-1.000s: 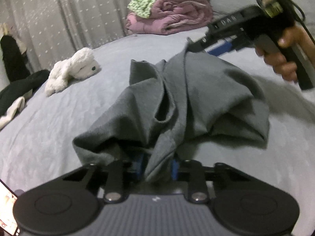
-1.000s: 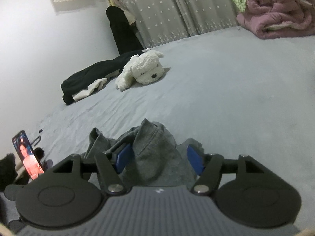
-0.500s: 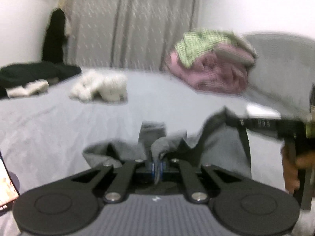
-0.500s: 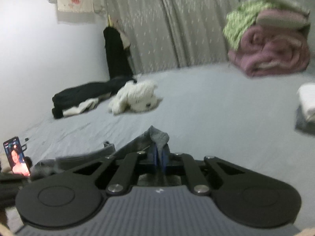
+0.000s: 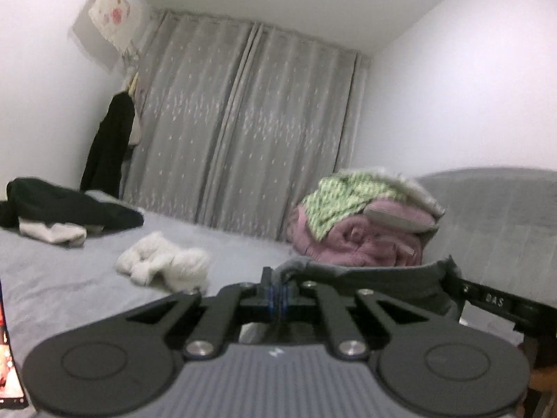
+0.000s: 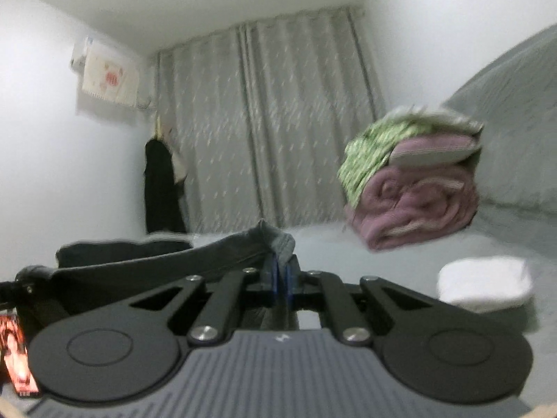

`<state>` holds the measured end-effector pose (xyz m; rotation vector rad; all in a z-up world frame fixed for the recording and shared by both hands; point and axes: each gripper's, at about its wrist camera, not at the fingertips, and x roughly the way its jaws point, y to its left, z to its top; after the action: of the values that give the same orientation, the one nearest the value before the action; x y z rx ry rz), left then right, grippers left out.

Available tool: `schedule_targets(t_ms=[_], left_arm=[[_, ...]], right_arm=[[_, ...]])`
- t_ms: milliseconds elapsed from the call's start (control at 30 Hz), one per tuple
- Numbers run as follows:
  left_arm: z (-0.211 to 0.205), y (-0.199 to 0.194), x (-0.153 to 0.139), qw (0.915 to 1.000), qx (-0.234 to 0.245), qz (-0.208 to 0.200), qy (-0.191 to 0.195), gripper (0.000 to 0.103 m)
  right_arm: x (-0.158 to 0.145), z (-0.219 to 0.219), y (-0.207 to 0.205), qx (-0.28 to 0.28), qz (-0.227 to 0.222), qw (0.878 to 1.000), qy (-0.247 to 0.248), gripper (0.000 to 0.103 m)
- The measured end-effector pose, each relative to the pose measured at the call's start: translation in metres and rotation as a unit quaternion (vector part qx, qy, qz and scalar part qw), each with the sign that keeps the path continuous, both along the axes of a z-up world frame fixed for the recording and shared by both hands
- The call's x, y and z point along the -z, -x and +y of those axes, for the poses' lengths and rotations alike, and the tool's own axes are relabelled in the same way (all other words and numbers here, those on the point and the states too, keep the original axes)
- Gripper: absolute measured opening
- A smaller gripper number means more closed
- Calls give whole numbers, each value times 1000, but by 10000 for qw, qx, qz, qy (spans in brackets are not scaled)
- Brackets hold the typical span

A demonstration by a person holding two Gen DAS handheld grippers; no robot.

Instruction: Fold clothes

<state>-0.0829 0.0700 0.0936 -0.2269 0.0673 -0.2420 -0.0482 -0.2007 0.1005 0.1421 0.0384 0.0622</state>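
Note:
A dark grey garment (image 5: 390,278) is stretched in the air between both grippers above the grey bed (image 5: 69,275). My left gripper (image 5: 277,294) is shut on one corner of it; the cloth runs right to the other gripper's black body (image 5: 494,301). In the right wrist view my right gripper (image 6: 282,278) is shut on the opposite corner, and the grey garment (image 6: 174,261) runs left from it in a taut band. Most of the cloth hangs below the gripper bodies, out of sight.
A white plush toy (image 5: 163,264) and a heap of black and white clothes (image 5: 59,212) lie on the bed's left. Folded pink and green bedding (image 5: 369,223) is stacked by the grey headboard (image 5: 497,216). A folded white item (image 6: 484,284) lies right. A phone (image 6: 17,355) stands lower left.
Both grippers have risen and tilted up, lifting the grey garment off the bed and pulling it taut between them. The right gripper shut on its corner during the last second.

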Motion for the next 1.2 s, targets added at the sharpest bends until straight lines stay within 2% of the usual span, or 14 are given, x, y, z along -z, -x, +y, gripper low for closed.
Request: schedule_targets(t_ms=[333, 467, 567, 700, 900, 1200], left_arm=[[-19, 29, -37, 9953, -98, -912, 321, 4], [-25, 31, -42, 9936, -95, -1082, 316, 4], [-27, 13, -35, 9952, -167, -912, 310, 4], [-35, -21, -25, 9974, -328, -638, 21, 4], [-43, -84, -13, 9989, -432, -179, -31, 4], [-75, -174, 27, 9940, -714, 120, -819, 4]], right_arm=[[-31, -18, 27, 373, -747, 9964, -137, 6], [-38, -21, 29, 455, -988, 9938, -209, 6], [-35, -18, 20, 552, -1010, 9933, -139, 6], [-26, -17, -4, 637, -752, 9951, -99, 7], [-8, -16, -53, 859, -449, 9953, 87, 7], [33, -12, -129, 1283, -97, 9906, 458, 7]])
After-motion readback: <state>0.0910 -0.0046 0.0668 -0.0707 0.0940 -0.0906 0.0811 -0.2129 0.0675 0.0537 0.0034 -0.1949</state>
